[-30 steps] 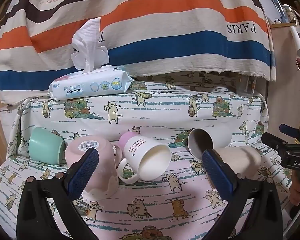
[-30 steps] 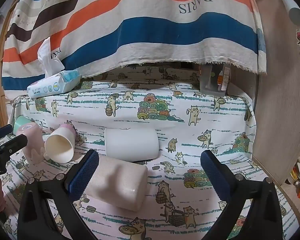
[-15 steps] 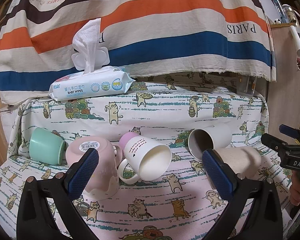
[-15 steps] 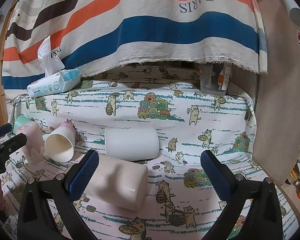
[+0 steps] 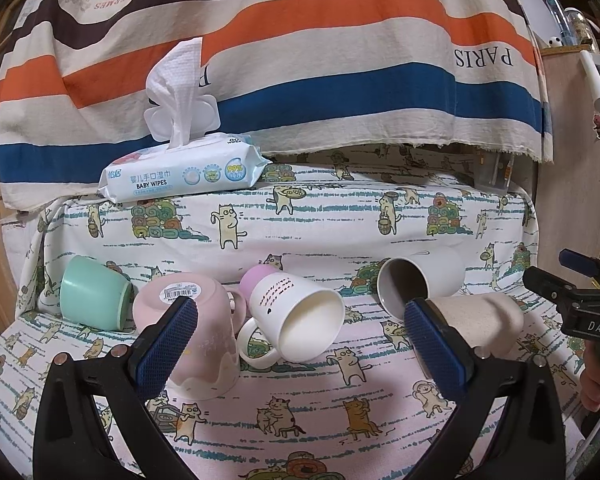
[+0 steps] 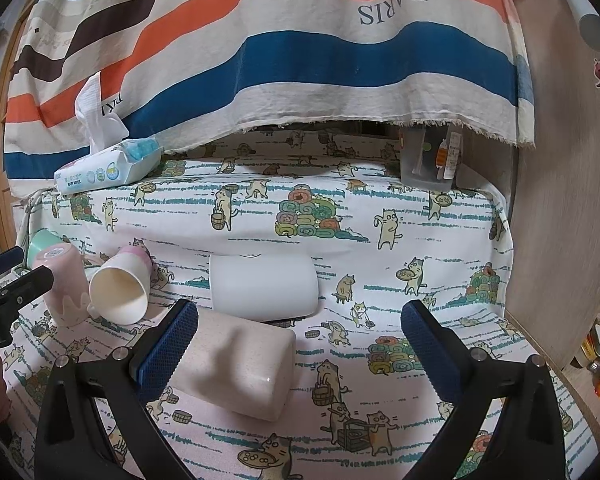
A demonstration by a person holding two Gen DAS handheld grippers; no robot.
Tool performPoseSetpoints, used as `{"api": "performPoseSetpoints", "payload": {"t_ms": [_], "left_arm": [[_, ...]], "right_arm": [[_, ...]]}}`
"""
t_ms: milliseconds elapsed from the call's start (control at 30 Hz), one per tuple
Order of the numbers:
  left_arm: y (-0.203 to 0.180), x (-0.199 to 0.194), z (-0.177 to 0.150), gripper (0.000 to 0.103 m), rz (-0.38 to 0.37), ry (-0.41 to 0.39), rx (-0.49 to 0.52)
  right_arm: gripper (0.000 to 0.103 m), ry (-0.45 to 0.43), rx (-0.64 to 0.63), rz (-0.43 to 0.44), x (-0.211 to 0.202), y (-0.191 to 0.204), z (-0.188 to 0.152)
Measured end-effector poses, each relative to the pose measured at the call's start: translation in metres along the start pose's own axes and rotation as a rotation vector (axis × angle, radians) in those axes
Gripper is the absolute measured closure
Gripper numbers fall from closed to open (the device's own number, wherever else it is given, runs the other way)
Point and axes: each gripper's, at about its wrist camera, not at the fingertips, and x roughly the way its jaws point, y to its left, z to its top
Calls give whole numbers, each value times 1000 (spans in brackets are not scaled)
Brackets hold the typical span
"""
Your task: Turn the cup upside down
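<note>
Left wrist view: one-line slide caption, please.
Open left gripper faces an upside-down pink cup, with mint, white, grey and beige cups on their sides.

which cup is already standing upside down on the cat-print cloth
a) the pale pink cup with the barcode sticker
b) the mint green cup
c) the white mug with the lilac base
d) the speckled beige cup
a: the pale pink cup stands mouth-down with its stickered base on top, while the mint green cup, the white mug and the speckled beige cup all lie on their sides.
</note>
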Motion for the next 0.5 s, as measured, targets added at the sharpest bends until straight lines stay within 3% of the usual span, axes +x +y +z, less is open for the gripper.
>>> {"api": "performPoseSetpoints", "payload": {"t_ms": [500], "left_arm": [[0,0,0,0,0,1,1]], "right_arm": [[1,12,10,3,2,-2,-2]]}}
